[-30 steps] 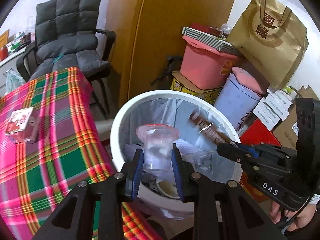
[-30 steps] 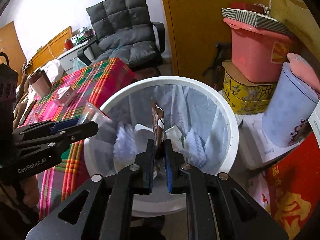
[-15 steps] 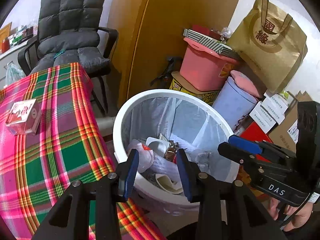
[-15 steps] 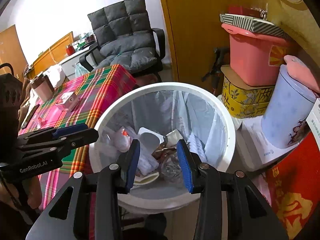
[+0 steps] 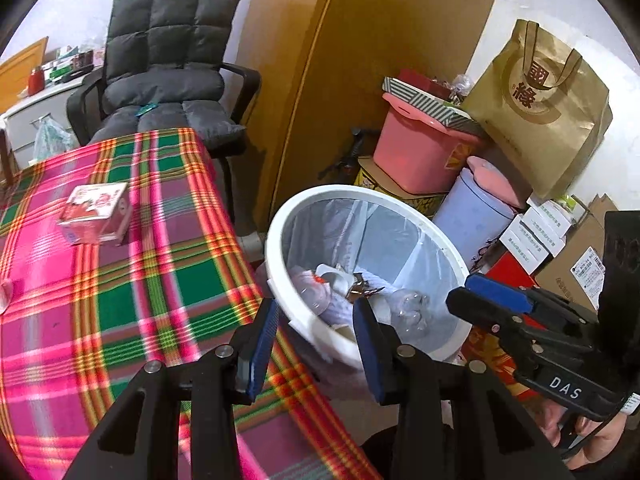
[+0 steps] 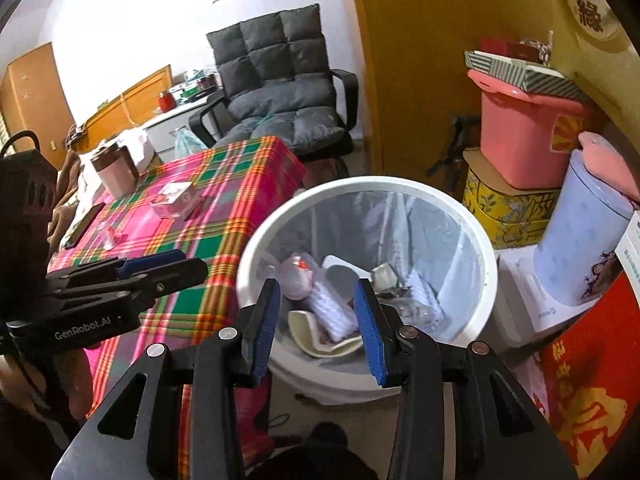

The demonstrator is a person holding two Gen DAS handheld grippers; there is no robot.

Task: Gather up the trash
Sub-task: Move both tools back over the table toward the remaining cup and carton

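Note:
A white bin (image 5: 360, 193) (image 6: 360, 182) with a clear liner stands on the floor beside the plaid table. Inside lie a clear plastic cup with a red rim (image 5: 313, 293) (image 6: 297, 276), a brown wrapper (image 5: 362, 290) (image 6: 391, 292), a white bowl (image 6: 320, 345) and other scraps. My left gripper (image 5: 315, 306) hovers over the bin's near rim, open, with nothing between its blue pads. My right gripper (image 6: 317, 285) hangs above the bin's near side, open and empty as well. Each gripper also shows from the side in the other's view.
The table with a pink and green plaid cloth (image 5: 120, 280) carries a small pink box (image 5: 94, 212), a phone (image 6: 82, 226) and a pink tumbler (image 6: 114, 170). A grey padded chair (image 5: 168, 80) stands behind. A pink tub (image 5: 420, 160), a lilac canister (image 5: 472, 220) and cartons crowd the right.
The left gripper opened and let the plastic cup fall into the bin. The right gripper opened and dropped the brown wrapper in. Both have drawn back and up from the bin.

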